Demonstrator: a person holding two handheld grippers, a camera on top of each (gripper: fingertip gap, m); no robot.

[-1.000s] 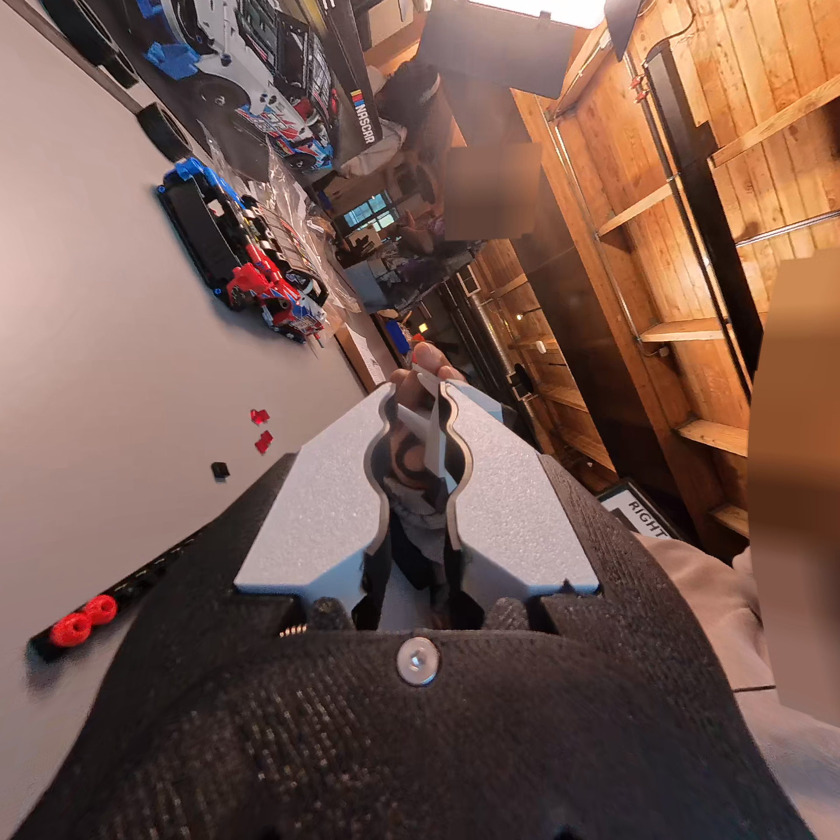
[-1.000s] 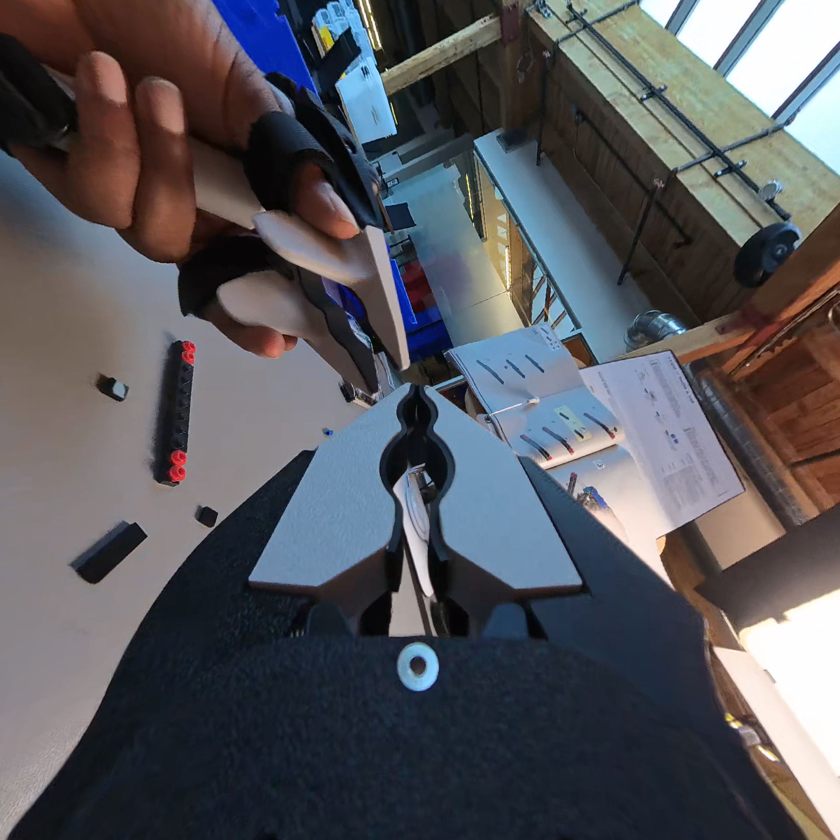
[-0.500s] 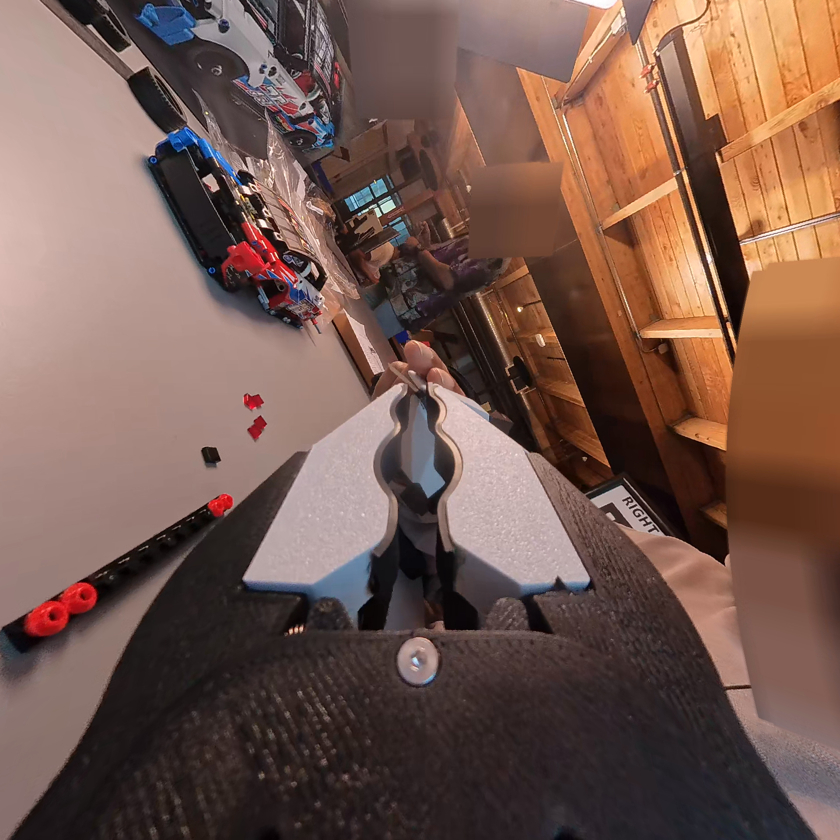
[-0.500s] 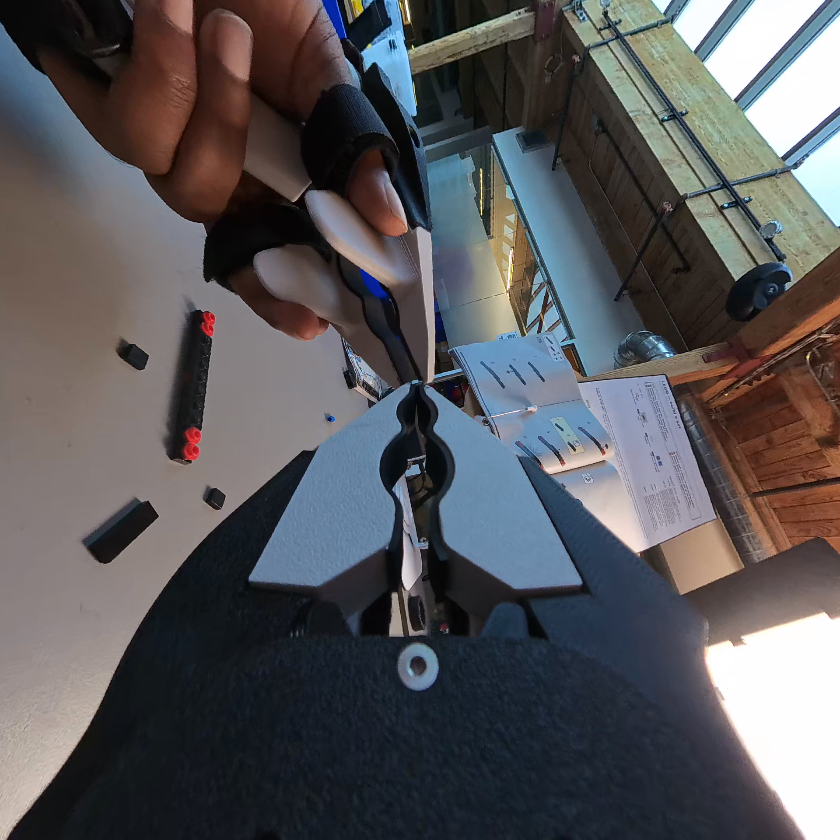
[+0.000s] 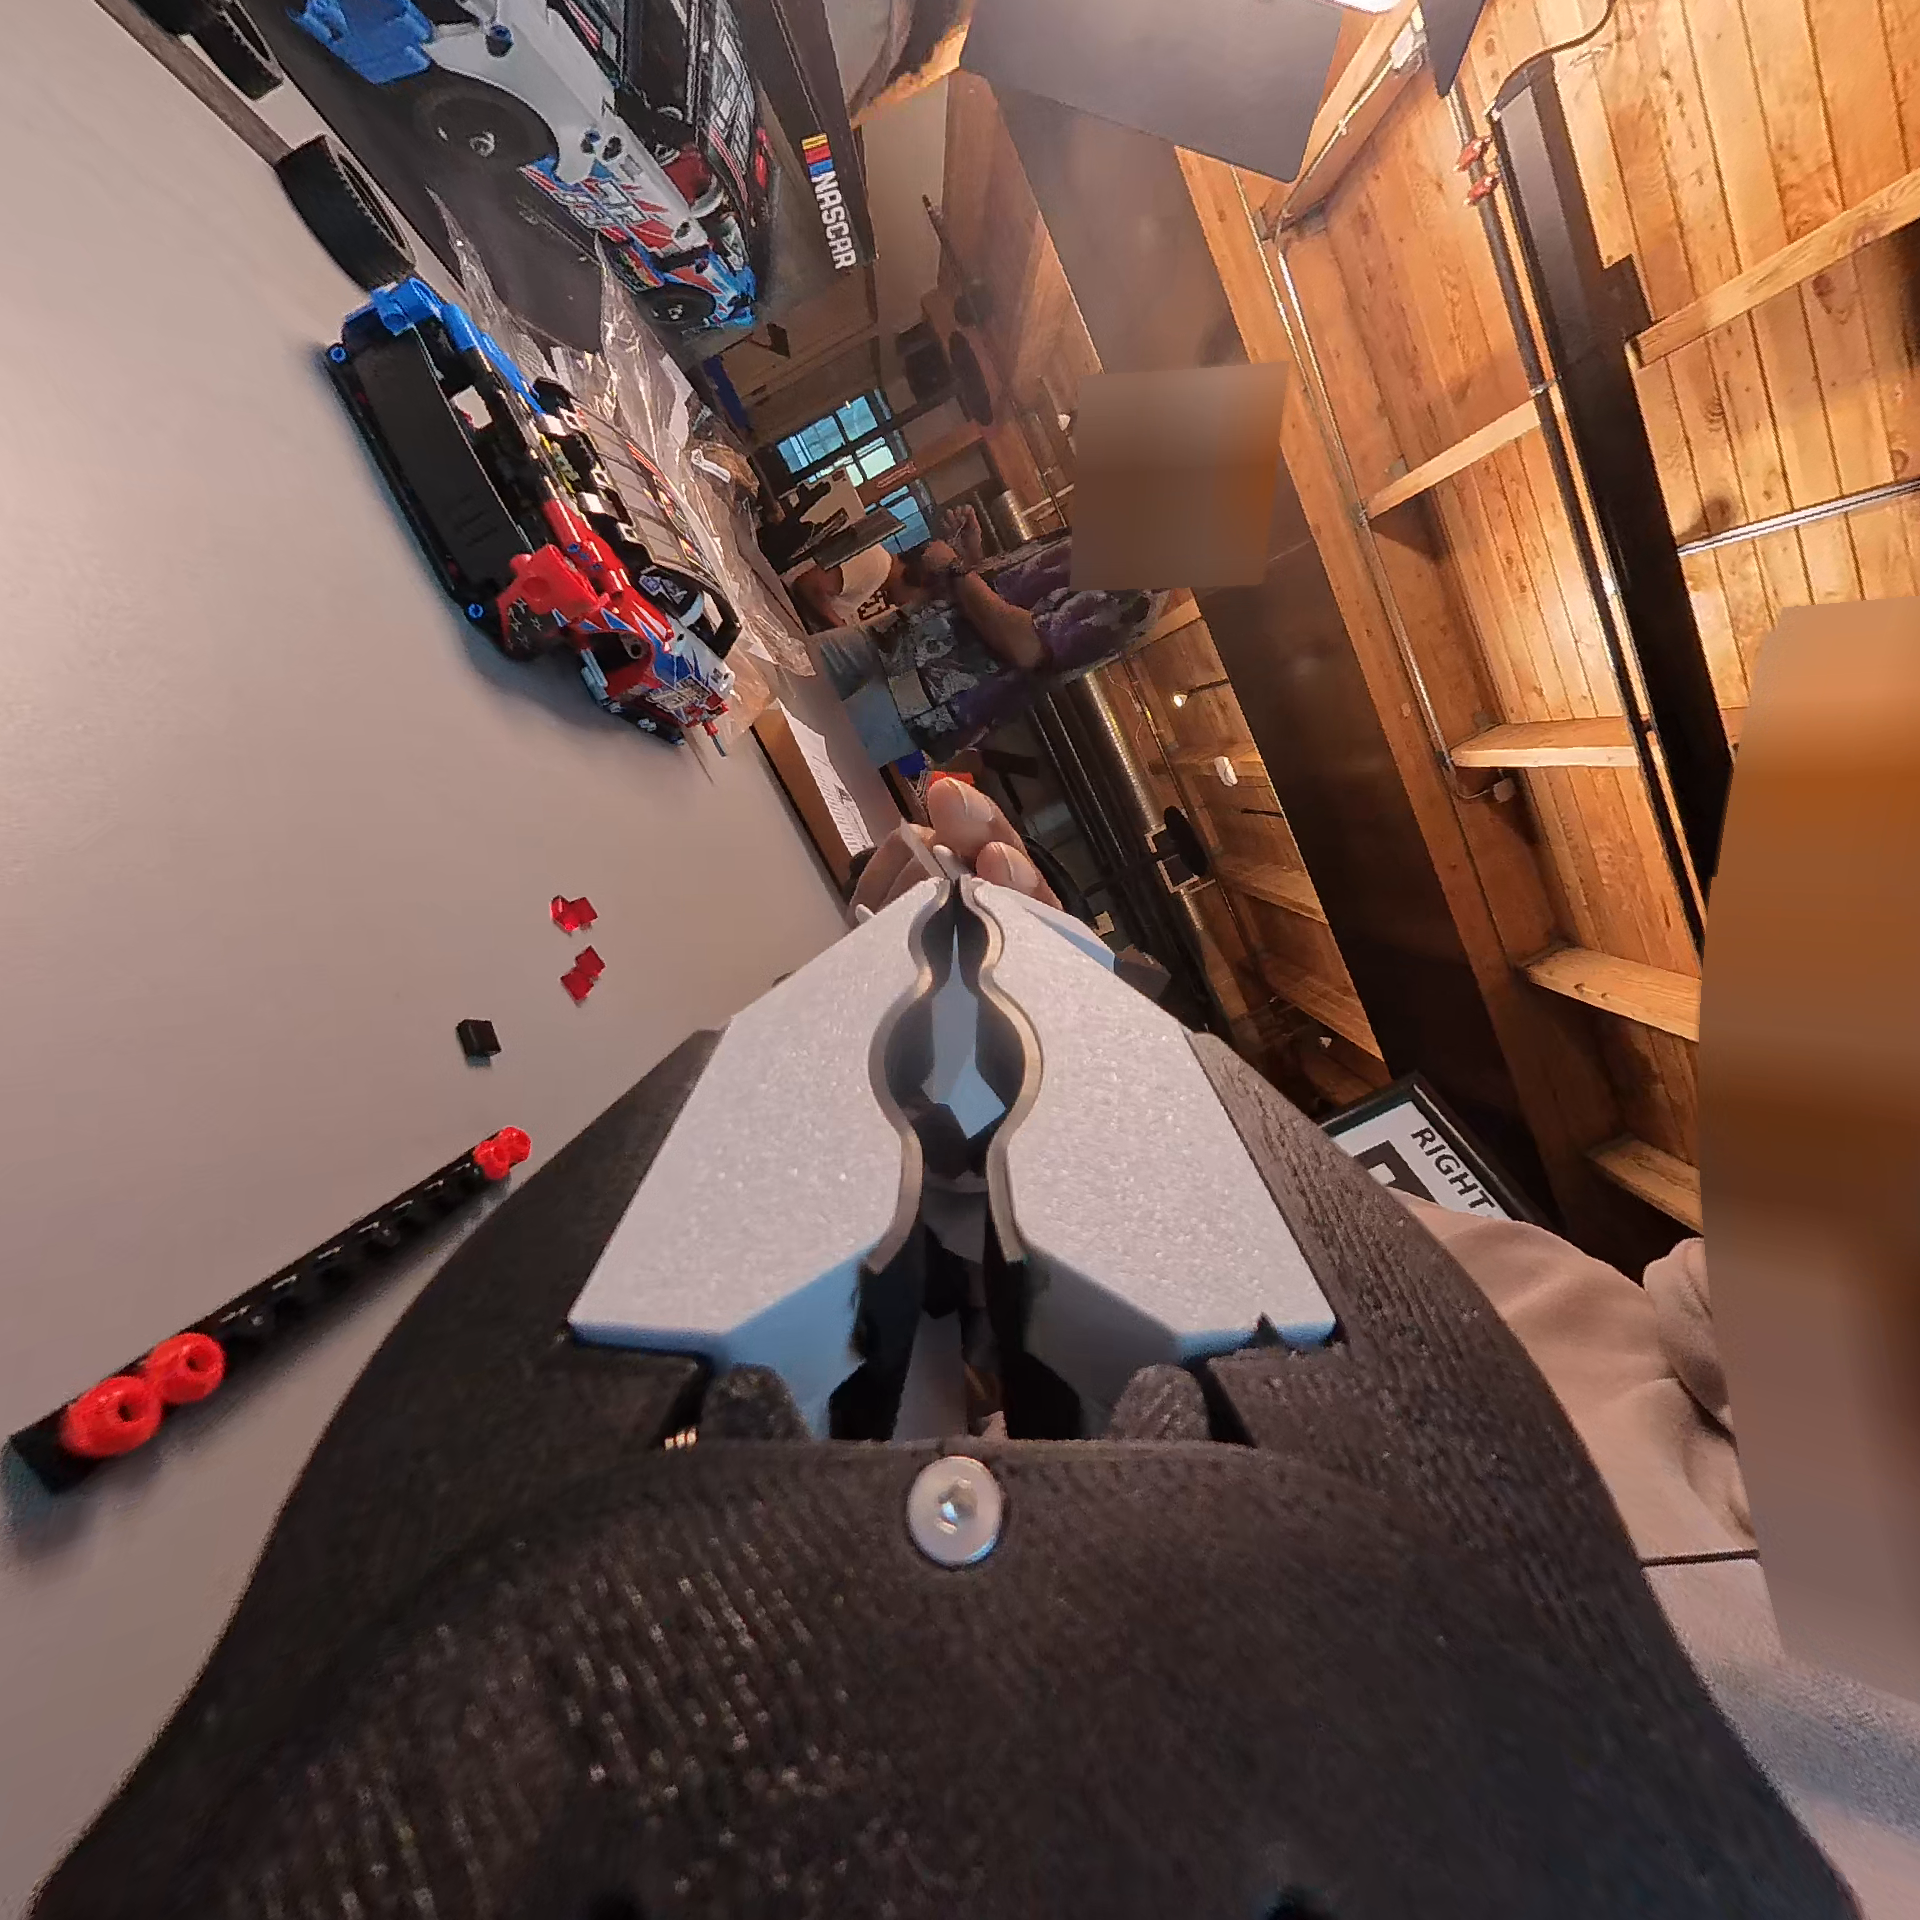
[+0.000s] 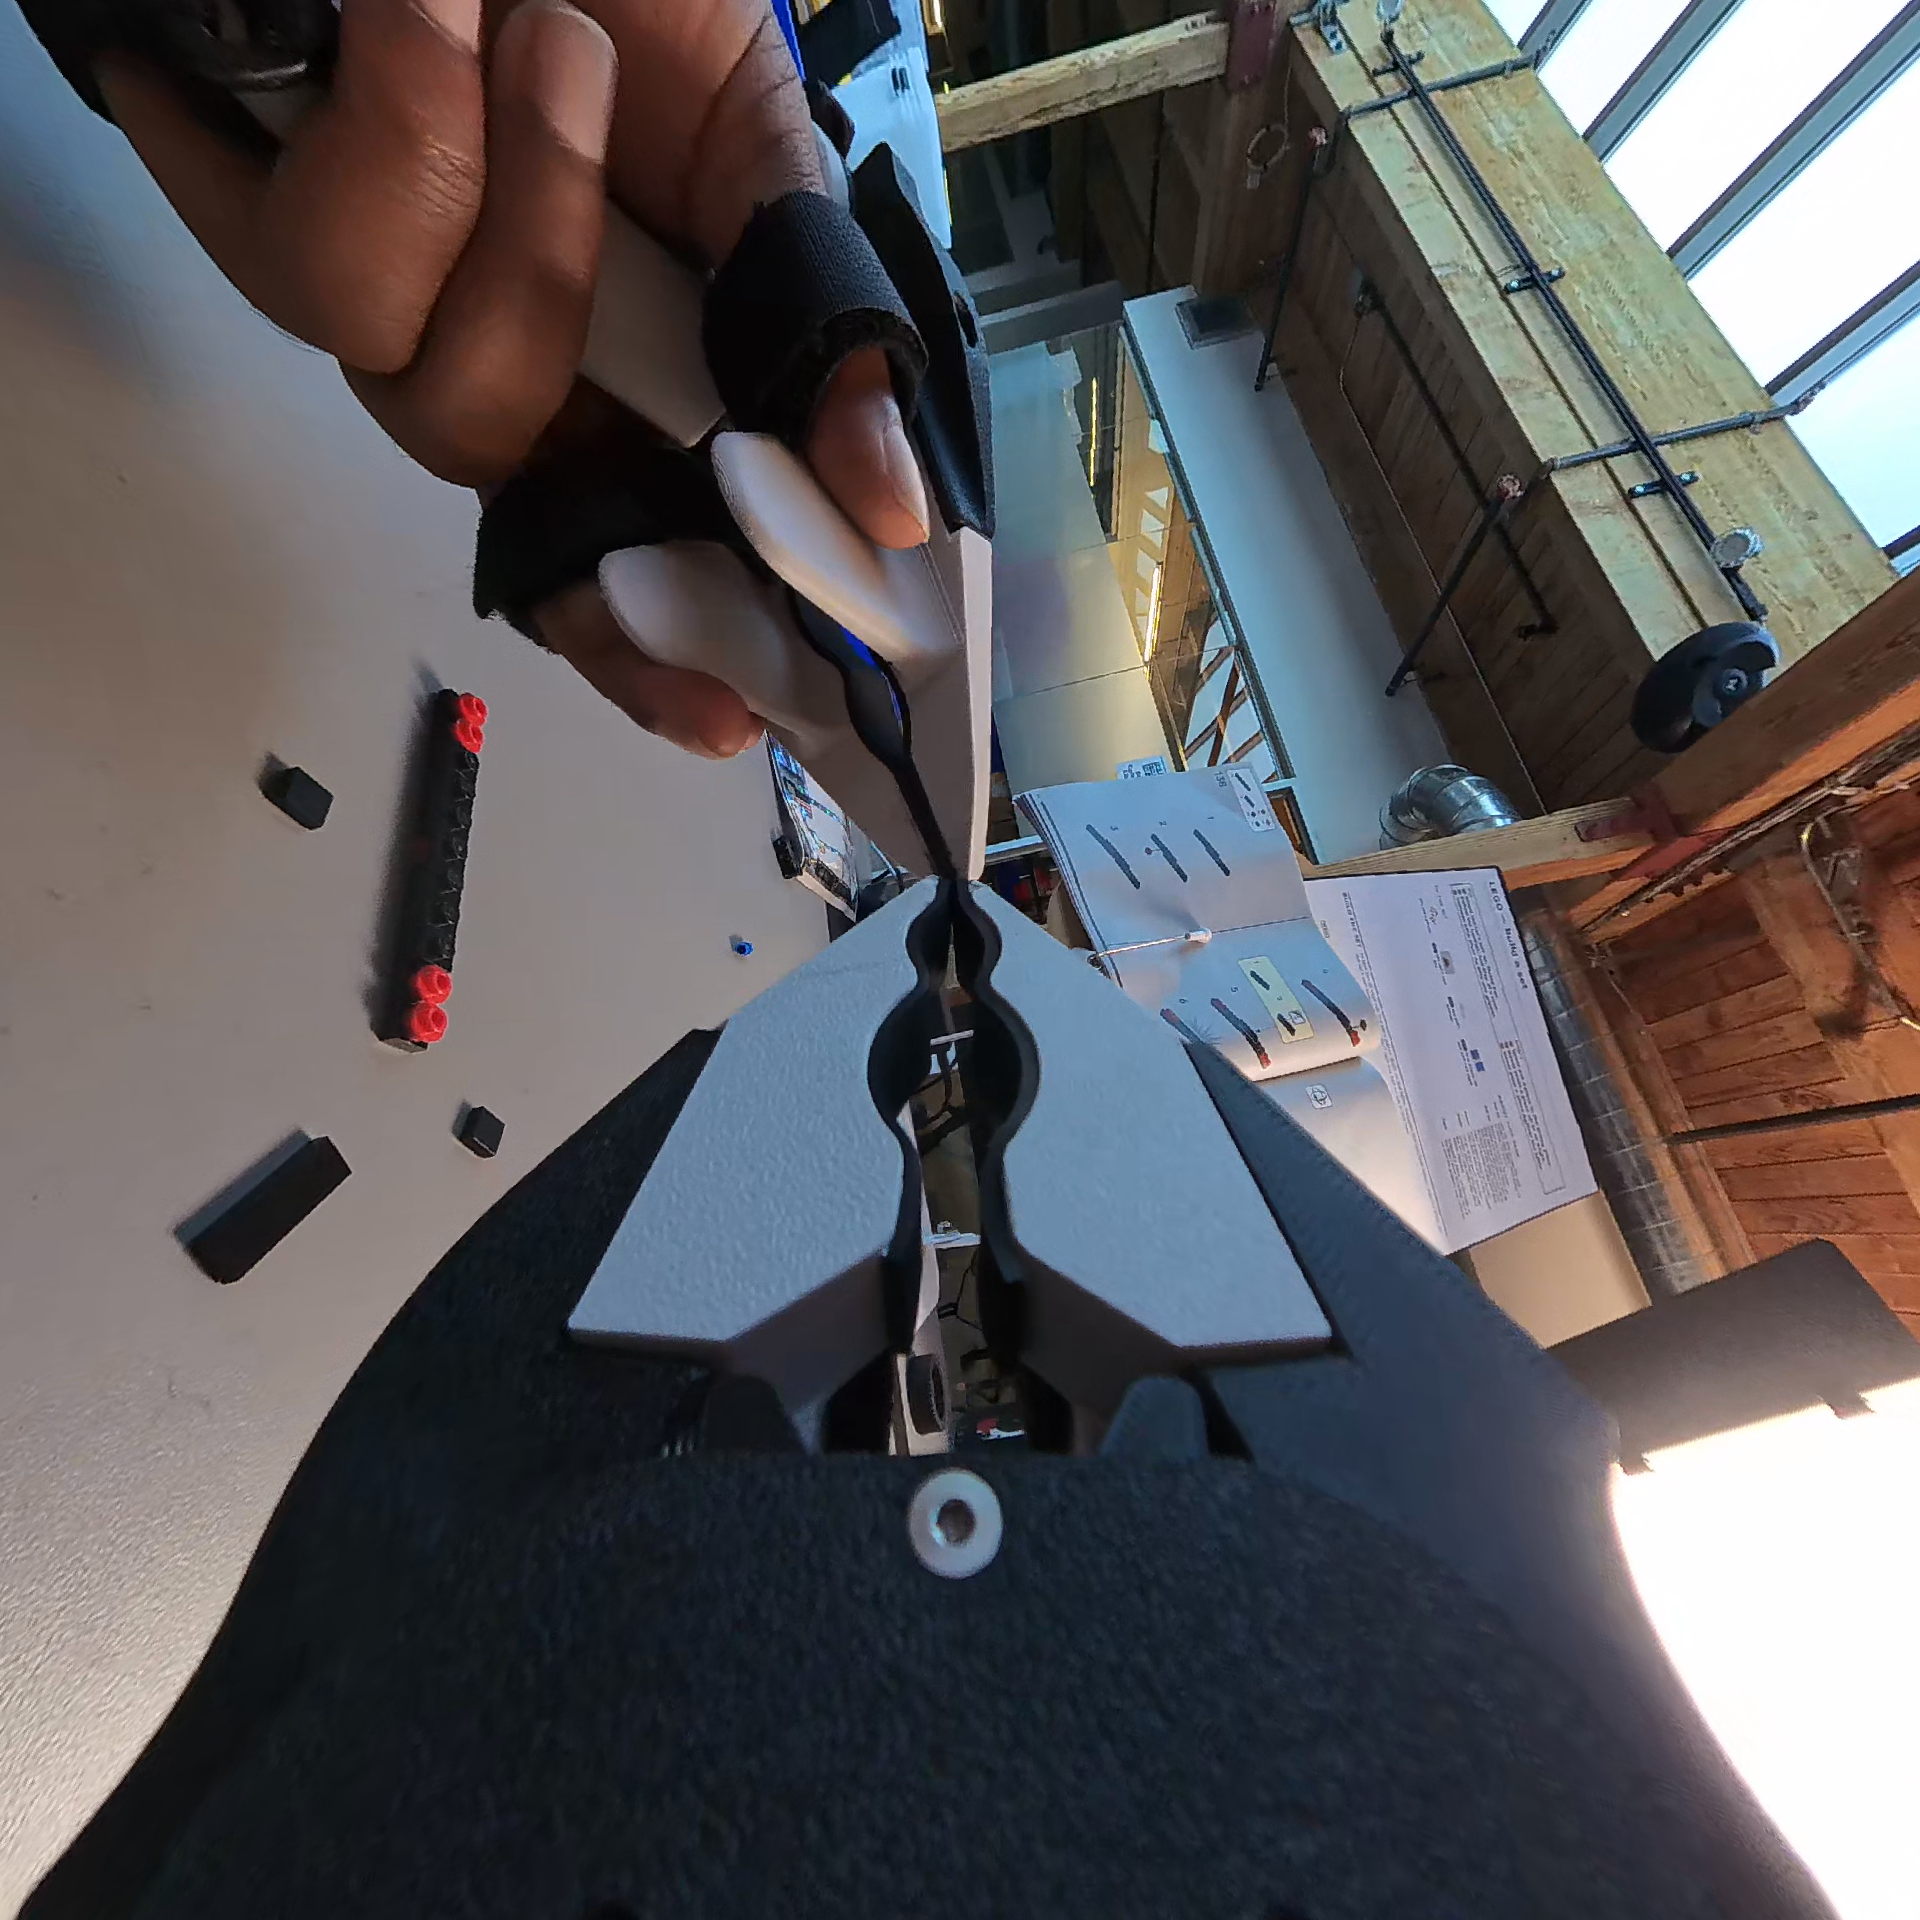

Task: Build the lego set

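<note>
Meeting tip to tip above the table (image 6: 156, 582), the left gripper (image 6: 951, 862) and right gripper (image 6: 956, 896) are both pinching closed, nothing visibly gripped; the black beam (image 6: 436, 873) is lying below.

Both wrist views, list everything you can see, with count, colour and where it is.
table: one, grey, under everything
black beam: one, two red pins at each end, flat on table
small black pieces: two, either side of the beam
black bar: one, near the right claw
red pieces: two, translucent, beyond the beam
part-built car: one, black, blue and red, far side
instruction booklet: one, open, table edge
left claw: shut, tip to tip with the other
right claw: shut
</note>
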